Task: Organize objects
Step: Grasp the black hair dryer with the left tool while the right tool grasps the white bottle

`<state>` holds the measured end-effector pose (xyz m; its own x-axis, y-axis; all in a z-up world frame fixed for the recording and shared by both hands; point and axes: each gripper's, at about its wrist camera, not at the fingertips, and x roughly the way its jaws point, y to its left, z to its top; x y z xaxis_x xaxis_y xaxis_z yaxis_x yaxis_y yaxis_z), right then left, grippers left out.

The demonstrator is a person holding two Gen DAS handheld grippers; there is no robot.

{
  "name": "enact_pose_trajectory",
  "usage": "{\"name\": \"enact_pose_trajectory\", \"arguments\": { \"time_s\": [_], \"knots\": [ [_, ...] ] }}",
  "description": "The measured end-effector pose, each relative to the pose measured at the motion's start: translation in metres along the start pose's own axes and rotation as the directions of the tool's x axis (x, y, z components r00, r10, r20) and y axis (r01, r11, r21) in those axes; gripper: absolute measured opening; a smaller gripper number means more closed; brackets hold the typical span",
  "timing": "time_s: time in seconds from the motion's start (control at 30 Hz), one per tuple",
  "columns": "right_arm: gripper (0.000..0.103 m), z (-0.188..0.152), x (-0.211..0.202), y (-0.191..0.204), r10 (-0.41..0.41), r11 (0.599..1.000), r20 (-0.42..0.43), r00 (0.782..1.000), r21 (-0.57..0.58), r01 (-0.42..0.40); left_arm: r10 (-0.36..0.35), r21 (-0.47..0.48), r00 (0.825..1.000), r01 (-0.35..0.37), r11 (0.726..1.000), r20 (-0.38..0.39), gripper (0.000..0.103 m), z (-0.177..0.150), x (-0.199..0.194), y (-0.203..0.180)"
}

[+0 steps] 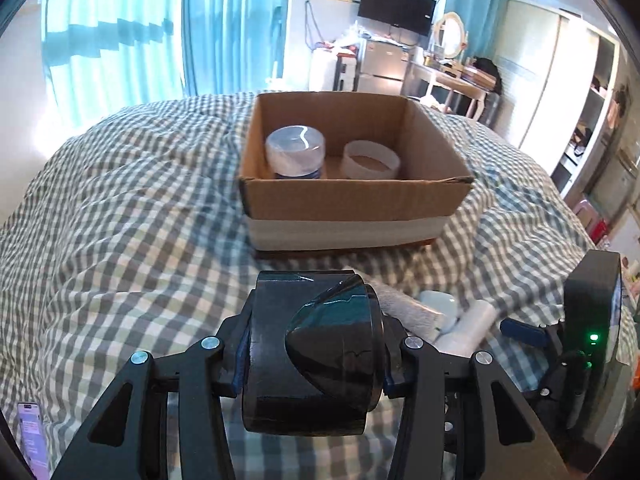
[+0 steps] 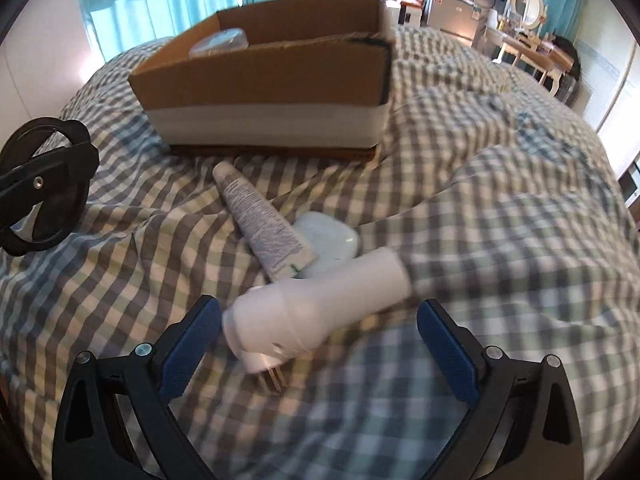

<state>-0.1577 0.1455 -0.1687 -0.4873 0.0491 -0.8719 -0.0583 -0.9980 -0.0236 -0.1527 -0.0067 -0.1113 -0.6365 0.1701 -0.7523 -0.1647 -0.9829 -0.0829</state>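
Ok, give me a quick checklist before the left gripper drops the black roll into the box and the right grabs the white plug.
1. Left gripper shut on black roll: ok.
2. Box open on top: ok.
3. Free room in box beside bottle and white ring: cannot tell.
4. Right gripper open: ok.
5. White plug lies between its fingers: ok.
6. Tube and white case apart from plug: not ok, touching or overlapping.

phone [image 1: 30, 436] cut off – bottle [image 2: 219, 42] half hidden.
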Motion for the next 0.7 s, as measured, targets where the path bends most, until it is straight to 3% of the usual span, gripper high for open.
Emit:
{"name": "enact_pose_trajectory", "arguments": {
  "time_s": [0.17, 0.23, 0.37, 0.47, 0.7],
  "knots": [
    [0.099, 0.002, 0.022, 0.005, -0.007, 1.000, -0.043, 0.999, 0.021, 0.008, -0.002, -0.026, 1.000, 0.001, 1.000, -0.010, 0.048, -0.006, 0.008, 0.011],
    [0.093, 0.003, 0.028, 0.008, -0.009, 1.000, -0.047, 0.999, 0.009, 0.009, -0.004, -0.033, 1.000, 0.004, 0.999, -0.016, 0.048, -0.007, 0.012, 0.012],
    [0.078, 0.002, 0.036, 0.016, -0.015, 0.999, -0.057, 0.998, -0.030, 0.013, -0.018, -0.044, 1.000, 0.017, 0.999, -0.022, 0.048, -0.009, 0.014, 0.014],
    [0.060, 0.000, 0.033, 0.016, -0.019, 0.999, -0.043, 0.999, -0.044, 0.017, -0.017, -0.043, 1.000, 0.016, 0.999, -0.024, 0.048, -0.010, 0.014, 0.015],
    [0.057, -0.003, 0.019, 0.012, -0.001, 0.999, -0.007, 1.000, -0.047, 0.000, -0.004, -0.031, 1.000, 0.004, 1.000, -0.023, 0.048, -0.015, 0.010, 0.011]
  ]
}}
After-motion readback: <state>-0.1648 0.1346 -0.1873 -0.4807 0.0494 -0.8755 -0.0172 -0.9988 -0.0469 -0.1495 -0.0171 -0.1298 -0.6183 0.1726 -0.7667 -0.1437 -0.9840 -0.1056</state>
